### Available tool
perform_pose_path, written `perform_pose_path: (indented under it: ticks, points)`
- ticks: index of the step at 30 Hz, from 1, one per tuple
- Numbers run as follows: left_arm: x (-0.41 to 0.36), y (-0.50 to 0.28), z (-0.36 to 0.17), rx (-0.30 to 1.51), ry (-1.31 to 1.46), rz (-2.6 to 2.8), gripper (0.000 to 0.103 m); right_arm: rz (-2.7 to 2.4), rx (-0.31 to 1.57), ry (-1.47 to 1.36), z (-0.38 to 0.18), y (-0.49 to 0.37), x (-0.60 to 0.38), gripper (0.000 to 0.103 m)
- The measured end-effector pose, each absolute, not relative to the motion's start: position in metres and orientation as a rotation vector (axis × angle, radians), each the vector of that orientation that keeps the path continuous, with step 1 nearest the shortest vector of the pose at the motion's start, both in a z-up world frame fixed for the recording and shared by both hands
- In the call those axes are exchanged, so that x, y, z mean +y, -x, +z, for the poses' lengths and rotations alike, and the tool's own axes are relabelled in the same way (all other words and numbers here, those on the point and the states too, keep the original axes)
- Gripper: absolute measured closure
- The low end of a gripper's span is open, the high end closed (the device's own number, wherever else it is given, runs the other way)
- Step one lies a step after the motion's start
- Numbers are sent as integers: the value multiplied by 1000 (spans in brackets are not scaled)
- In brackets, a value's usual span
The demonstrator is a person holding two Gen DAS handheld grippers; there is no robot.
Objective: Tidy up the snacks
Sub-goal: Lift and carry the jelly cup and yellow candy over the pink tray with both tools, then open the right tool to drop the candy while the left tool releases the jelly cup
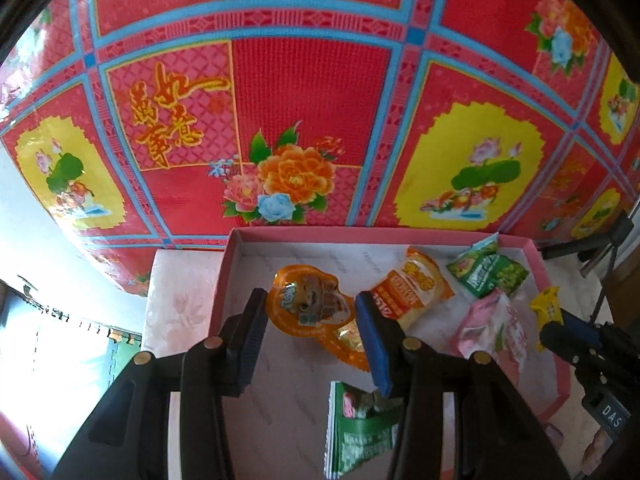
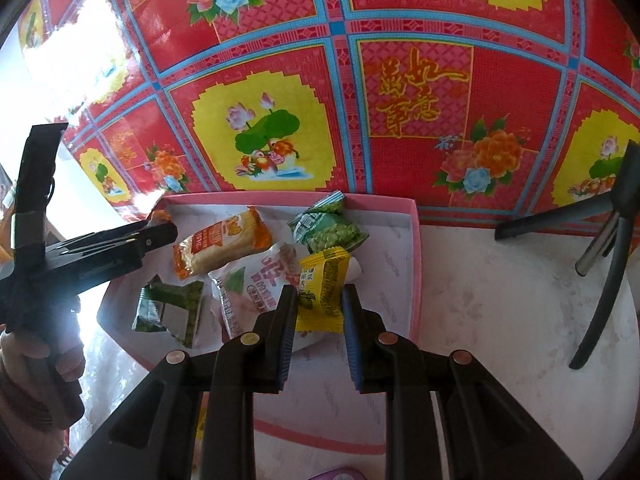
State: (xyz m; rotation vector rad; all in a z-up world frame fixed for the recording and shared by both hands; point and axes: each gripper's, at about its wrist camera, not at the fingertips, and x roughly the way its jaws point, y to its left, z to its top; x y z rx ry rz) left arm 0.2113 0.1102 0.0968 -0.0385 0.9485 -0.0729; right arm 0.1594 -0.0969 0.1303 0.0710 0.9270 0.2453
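Left wrist view looks down into the pink box (image 1: 536,258) on the pale floral tabletop (image 1: 180,300), and the left gripper (image 1: 314,338) has its fingers spread wide, hovering over the orange jelly-cup pack (image 1: 308,300) near the box's left wall. Nothing is pinched there as far as I can see.

Over on the right wrist view, the right gripper (image 2: 320,320) straddles the yellow candy packet (image 2: 324,288), which sits near the middle of the box on top of the pink-and-white wrapper (image 2: 256,284). The pads look right up against the packet's sides, but I honestly can't tell if it's actually clamped or about to be.

Also in the box: an orange cracker pack (image 2: 224,244) toward the far wall, a green pea bag (image 2: 332,232) at the far right corner, and another green packet (image 2: 170,310) near the front left.

My guess at the step: snacks are all dumped in the box and now get sorted one at a time. Next move probably needs the right side to close firmly on the yellow packet and lift straight up without dragging the wrapper below.

Readable text is slim: gold Chinese calligraphy on the red patterned cloth (image 2: 420,92), "DAS" on the right gripper's body in the left view, Chinese print on the packets too blurry to read.
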Motion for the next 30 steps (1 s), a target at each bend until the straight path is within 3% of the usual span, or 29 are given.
perform_pose_path:
  ticks: [22, 30]
  points:
    - [101, -237, 80, 972, 23, -72, 55, 239, 947, -82, 118, -171, -97, 78]
    - [109, -214, 95, 969, 34, -79, 54, 263, 927, -102, 123, -166, -96, 62]
